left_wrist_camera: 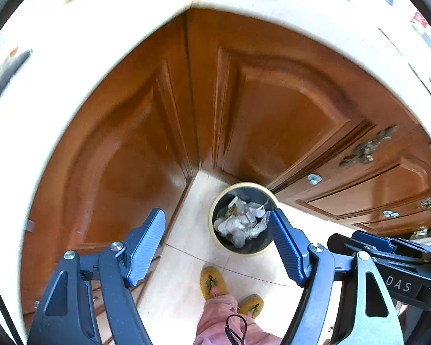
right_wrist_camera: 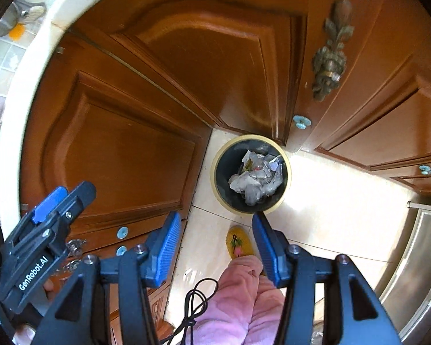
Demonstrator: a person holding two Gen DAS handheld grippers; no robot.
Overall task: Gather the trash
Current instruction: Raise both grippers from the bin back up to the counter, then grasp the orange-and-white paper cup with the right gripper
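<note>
left gripper (left_wrist_camera: 215,238) hanging high, jaws apart, empty | right gripper (right_wrist_camera: 215,244) same, pads spread, nothing held | both aiming down at bin (right_wrist_camera: 284,185) in cabinet corner | crumpled trash (right_wrist_camera: 257,179) sitting inside, likely drop done

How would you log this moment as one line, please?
left gripper: open, empty | right gripper: open, empty | trash bin: holds crumpled trash
</note>
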